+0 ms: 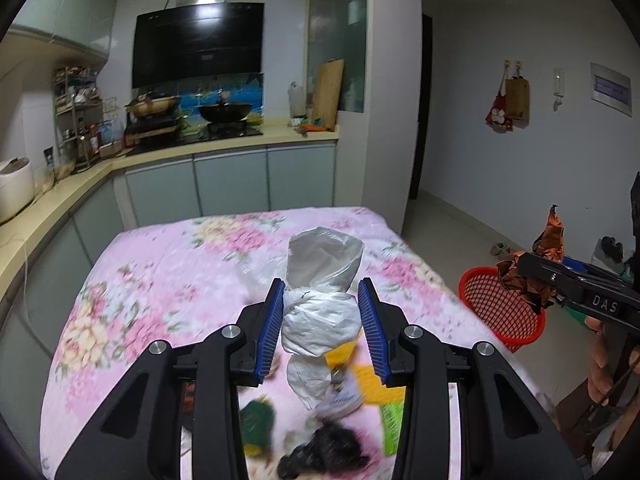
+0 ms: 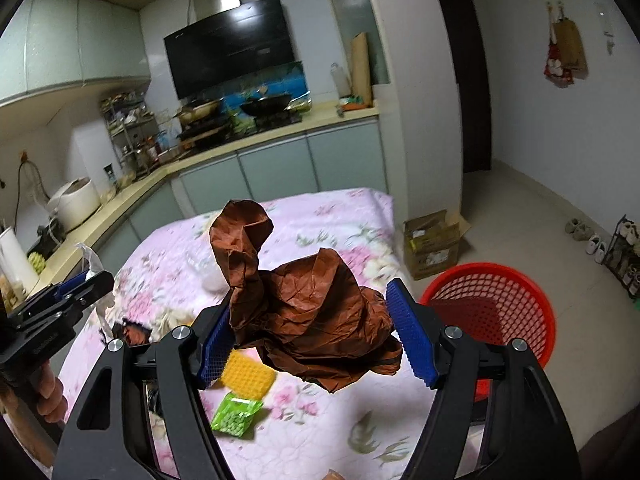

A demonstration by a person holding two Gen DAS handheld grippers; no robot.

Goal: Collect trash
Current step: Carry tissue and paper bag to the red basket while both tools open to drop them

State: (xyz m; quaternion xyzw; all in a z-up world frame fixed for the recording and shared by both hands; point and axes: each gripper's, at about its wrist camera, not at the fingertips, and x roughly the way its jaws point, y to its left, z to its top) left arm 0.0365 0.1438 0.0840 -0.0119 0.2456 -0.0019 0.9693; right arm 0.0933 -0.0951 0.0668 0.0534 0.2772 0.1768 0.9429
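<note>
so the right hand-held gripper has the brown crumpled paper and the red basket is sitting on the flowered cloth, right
Not quite. The right hand-held gripper does hold the brown crumpled paper, but the red basket stands on the floor beside the flowered cloth, not on it. The right wrist view shows this.

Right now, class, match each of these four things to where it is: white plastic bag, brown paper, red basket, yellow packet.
Things:
1. white plastic bag
2. brown paper
3. red basket
4. yellow packet

Places:
A. on the floor beside the table
B. between the left gripper's fingers
C. lying on the flowered cloth
D. between the right gripper's fingers

Pairs: 1-B, 2-D, 3-A, 4-C
</note>
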